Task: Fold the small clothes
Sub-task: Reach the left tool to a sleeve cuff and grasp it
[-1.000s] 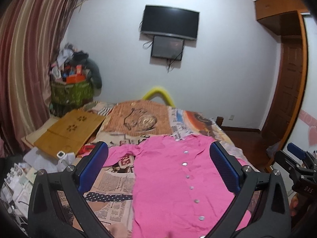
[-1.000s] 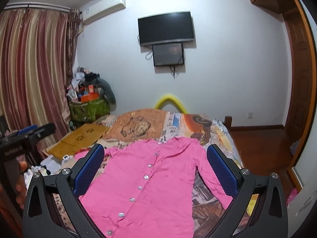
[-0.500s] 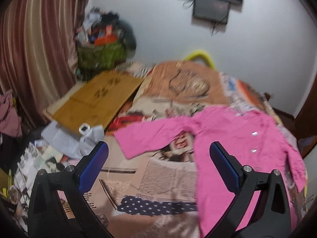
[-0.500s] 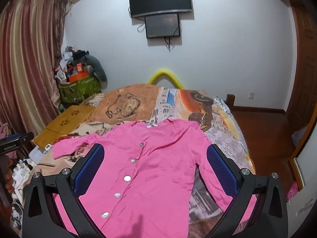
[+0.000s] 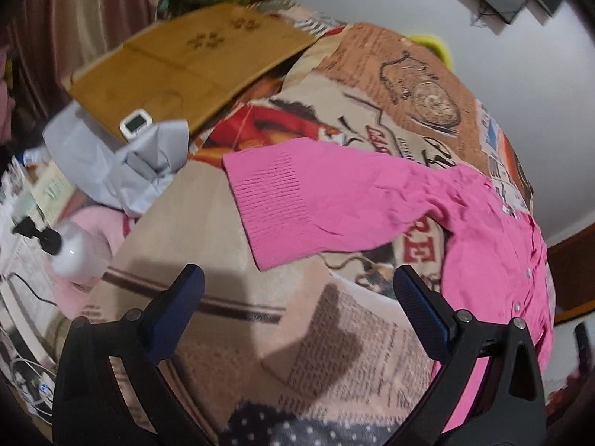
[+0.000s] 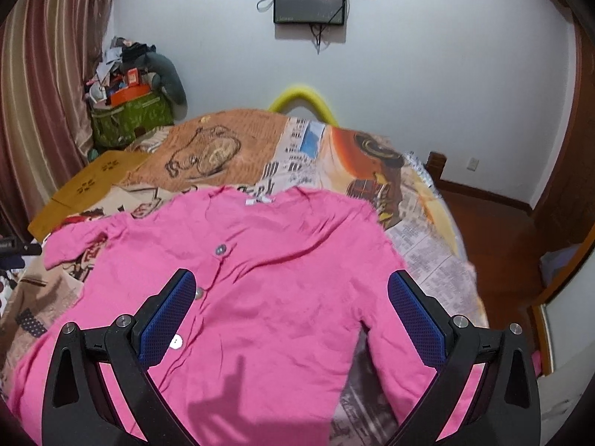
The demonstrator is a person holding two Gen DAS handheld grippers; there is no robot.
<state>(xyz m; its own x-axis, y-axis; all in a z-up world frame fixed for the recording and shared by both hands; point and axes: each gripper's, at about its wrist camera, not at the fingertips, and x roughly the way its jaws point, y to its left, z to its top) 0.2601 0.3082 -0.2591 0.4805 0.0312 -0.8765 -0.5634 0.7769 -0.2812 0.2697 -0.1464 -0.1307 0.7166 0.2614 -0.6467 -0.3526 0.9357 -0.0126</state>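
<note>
A pink buttoned cardigan (image 6: 267, 278) lies face up and spread flat on the bed, collar toward the far wall. Its left sleeve (image 5: 319, 200) stretches out to the left, the ribbed cuff end just ahead of my left gripper (image 5: 297, 290). That gripper is open, hovering above the printed bedcover with nothing between its blue pads. My right gripper (image 6: 292, 299) is also open, held low over the cardigan's chest, its left pad (image 6: 167, 319) over the button row. The cardigan's right sleeve (image 6: 401, 364) runs down under the right finger.
A patchwork-print bedcover (image 6: 230, 152) covers the bed. A wooden board (image 5: 186, 63) lies at the bed's left edge, with grey cloth (image 5: 122, 163) and a white bottle (image 5: 74, 252) beside it. A green bag of clutter (image 6: 130, 115) stands by the curtain. Wooden floor (image 6: 502, 245) lies right.
My left gripper swung left and dipped down toward the left sleeve's cuff. My right gripper lowered and moved in over the cardigan's chest. Both stayed open.
</note>
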